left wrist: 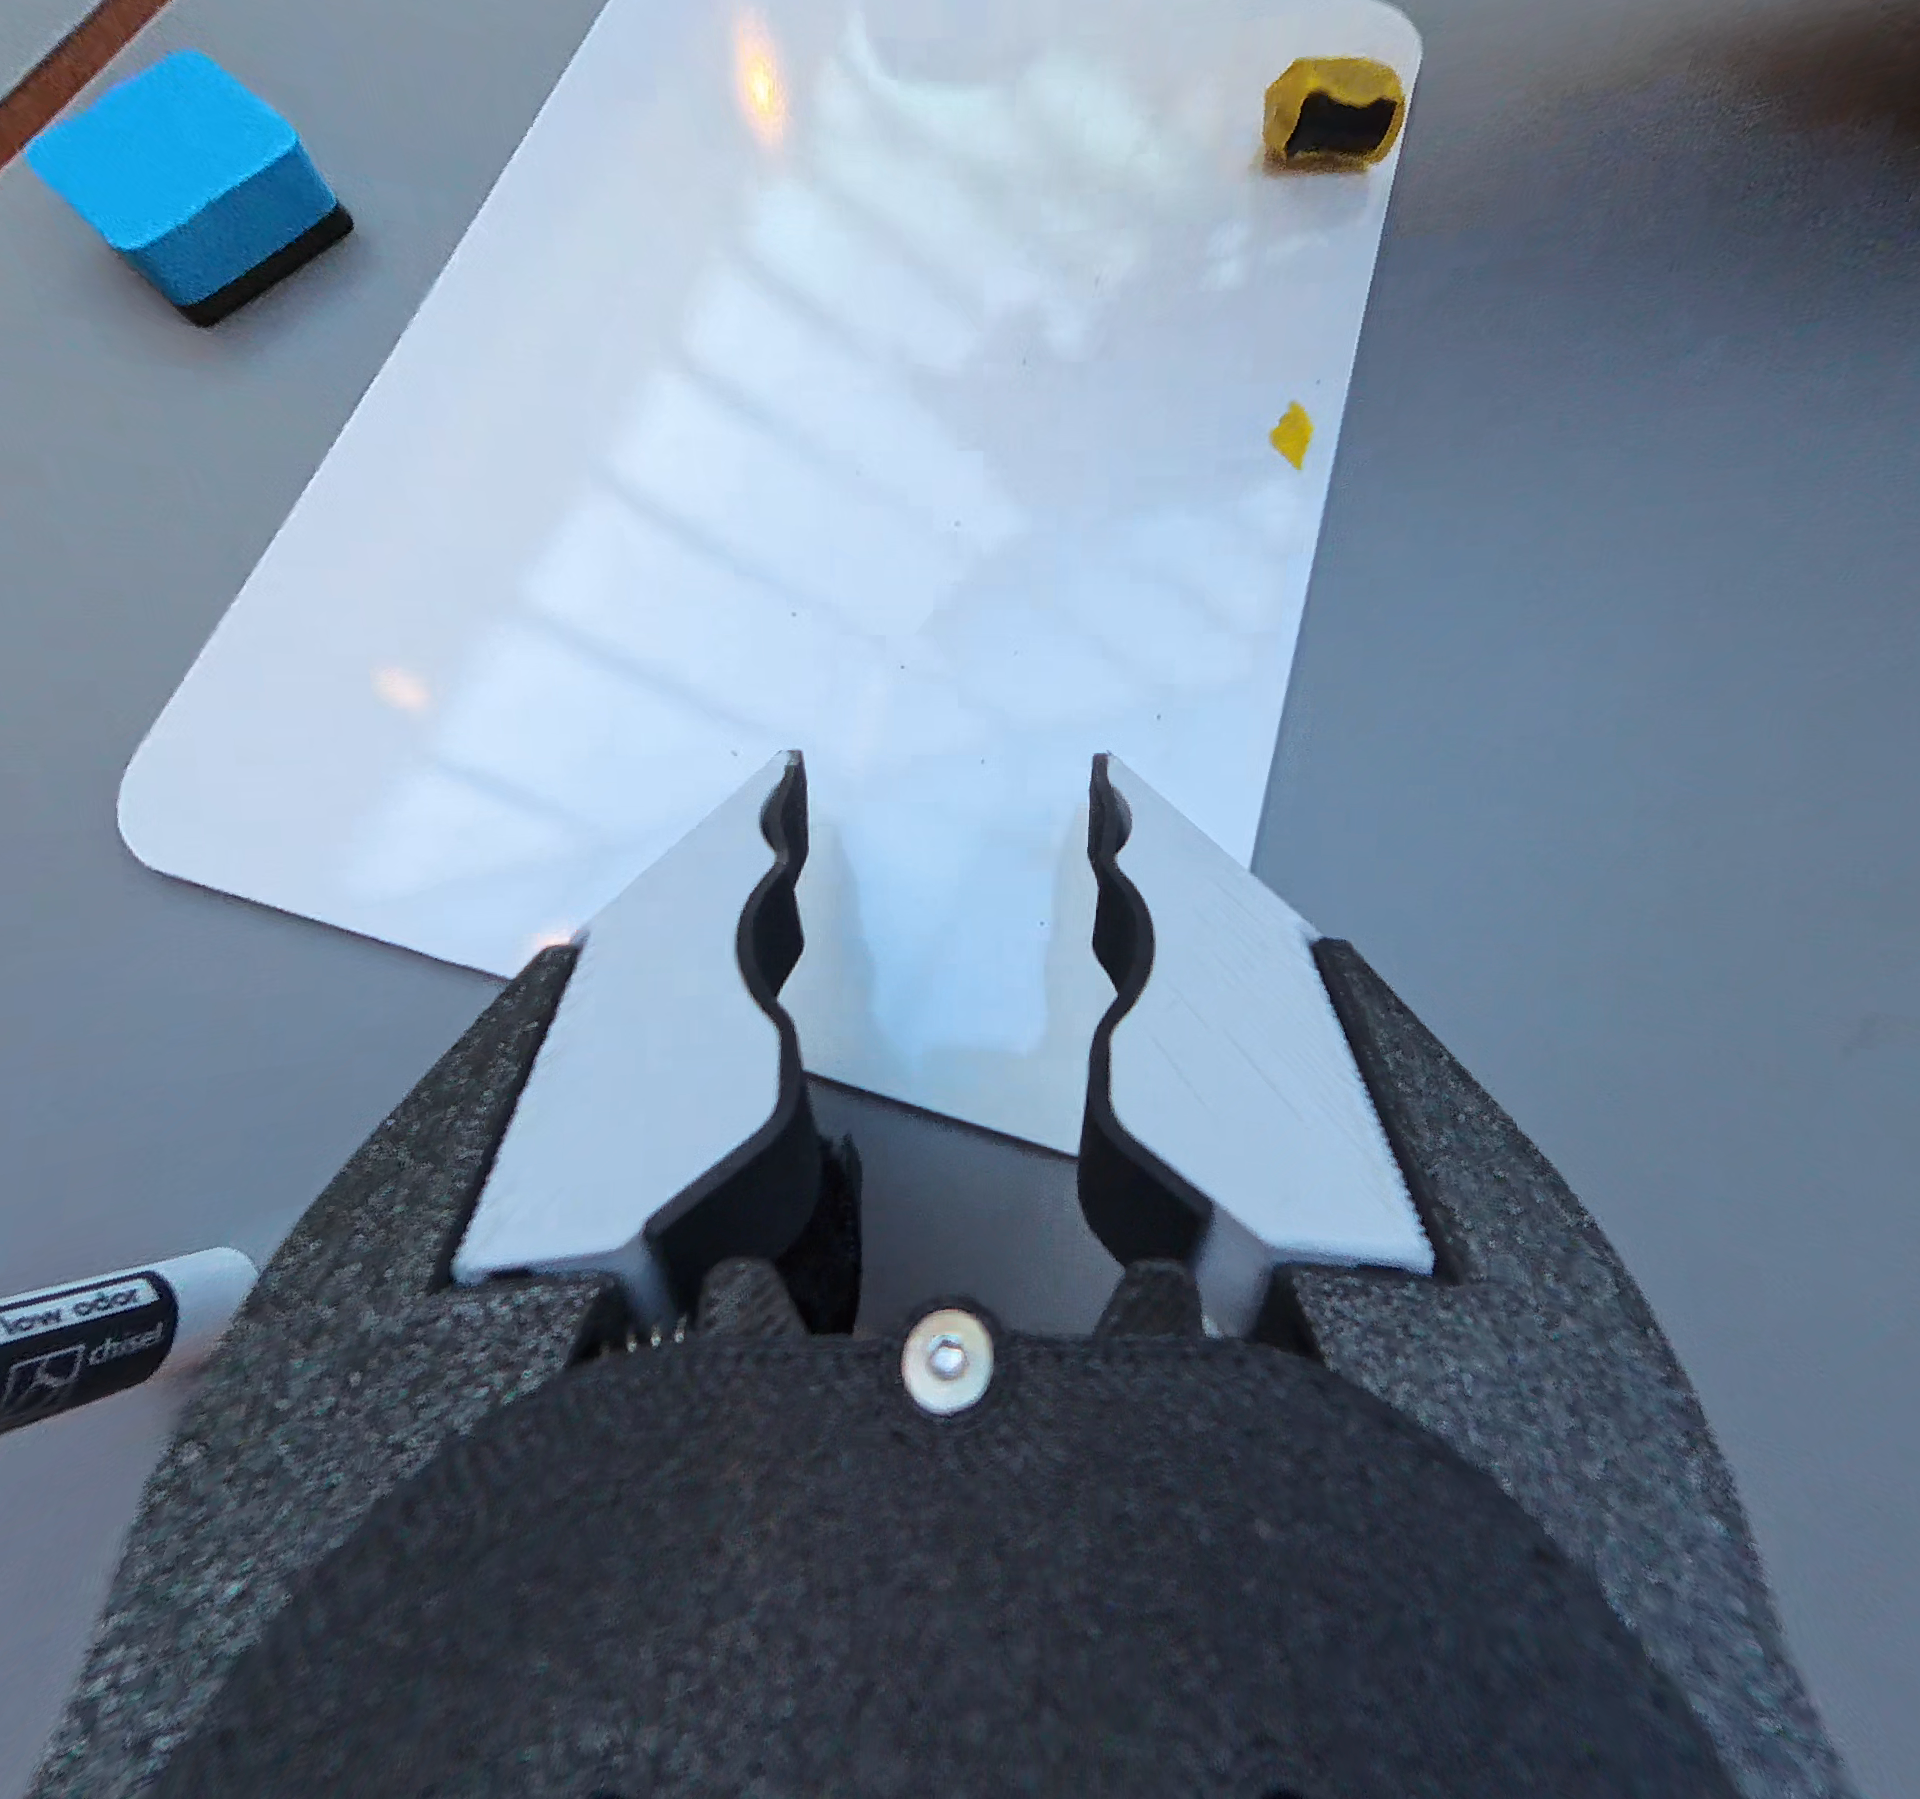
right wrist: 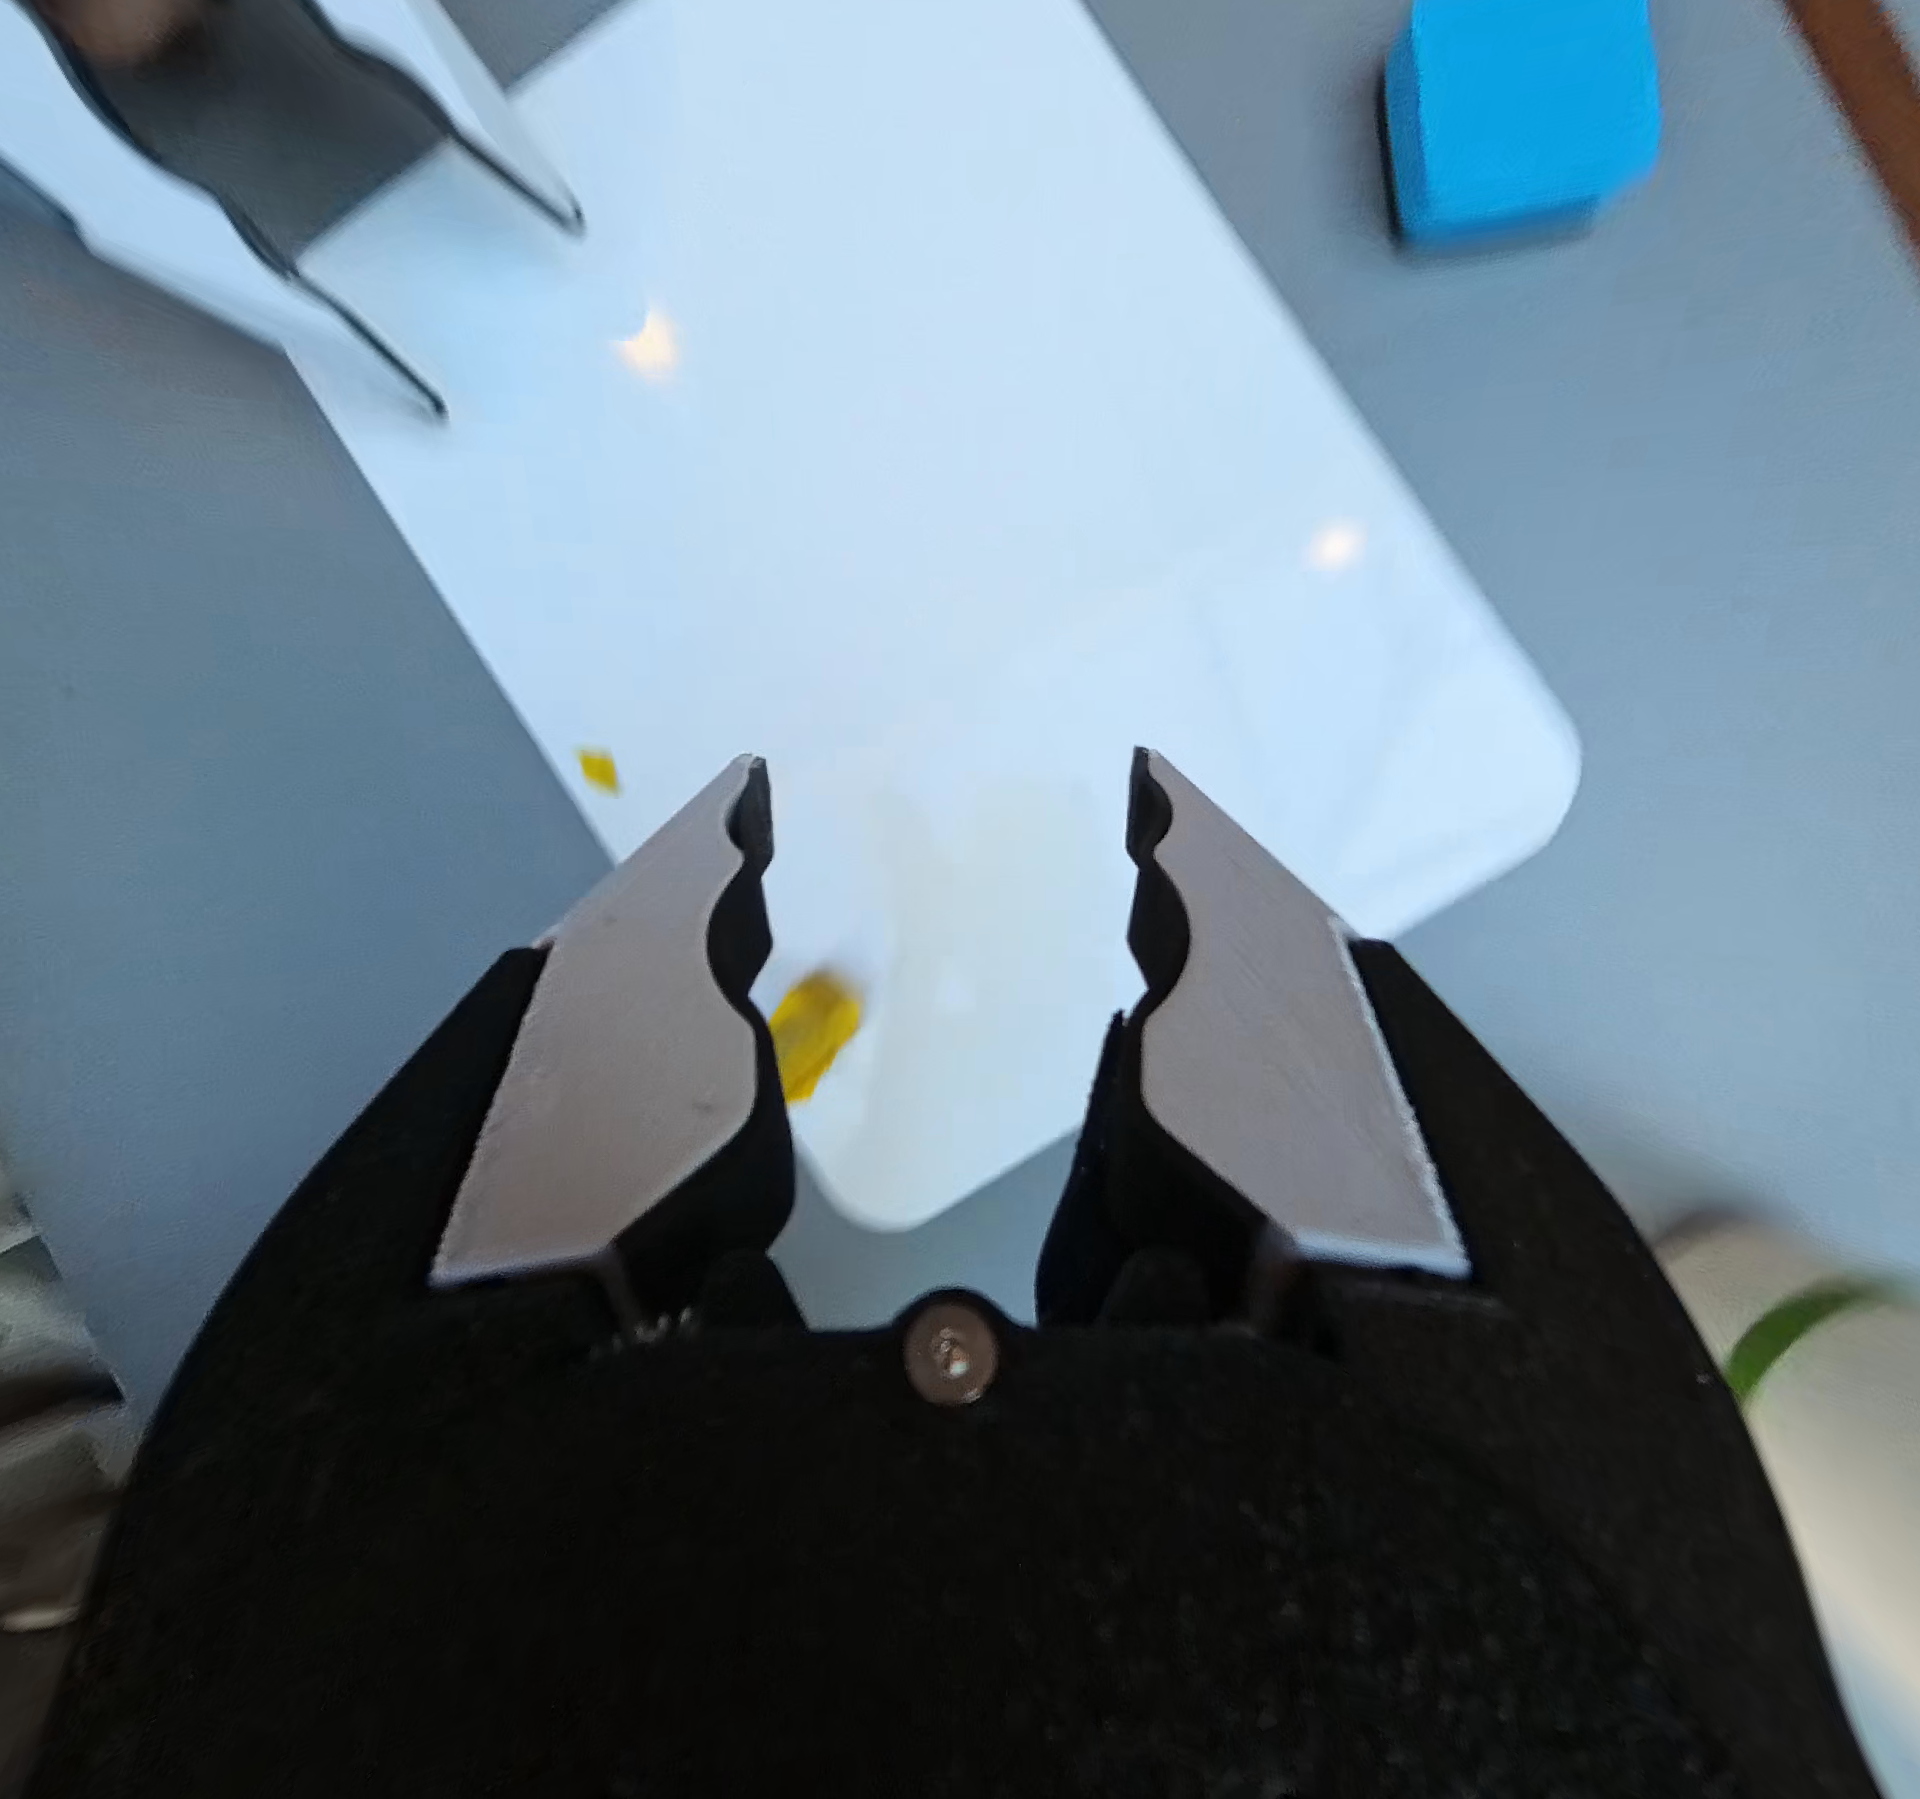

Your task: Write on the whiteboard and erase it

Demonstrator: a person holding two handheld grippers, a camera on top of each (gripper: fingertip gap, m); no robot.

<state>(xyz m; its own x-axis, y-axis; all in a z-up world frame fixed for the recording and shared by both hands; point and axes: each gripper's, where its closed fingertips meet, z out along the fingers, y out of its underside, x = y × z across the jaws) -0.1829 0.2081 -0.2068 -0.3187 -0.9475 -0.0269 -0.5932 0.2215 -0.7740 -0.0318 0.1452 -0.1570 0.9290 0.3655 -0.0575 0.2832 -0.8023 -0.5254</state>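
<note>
Whiteboard (left wrist: pixel 831 502) flat on table (left wrist: pixel 1610 710); both grippers empty, fingers apart.

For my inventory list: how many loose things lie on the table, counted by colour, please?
White: 2, the board and the marker.
Blue: 1, the eraser block.
Yellow: 2, the lump and the small scrap, both on the board.
Total: 5.

A white marker pen (left wrist: pixel 114 1334) is cut off at the frame's left edge; a blurred yellow lump (right wrist: pixel 816 1032) sits partly behind the right hand-held gripper (right wrist: pixel 951 762).
</note>
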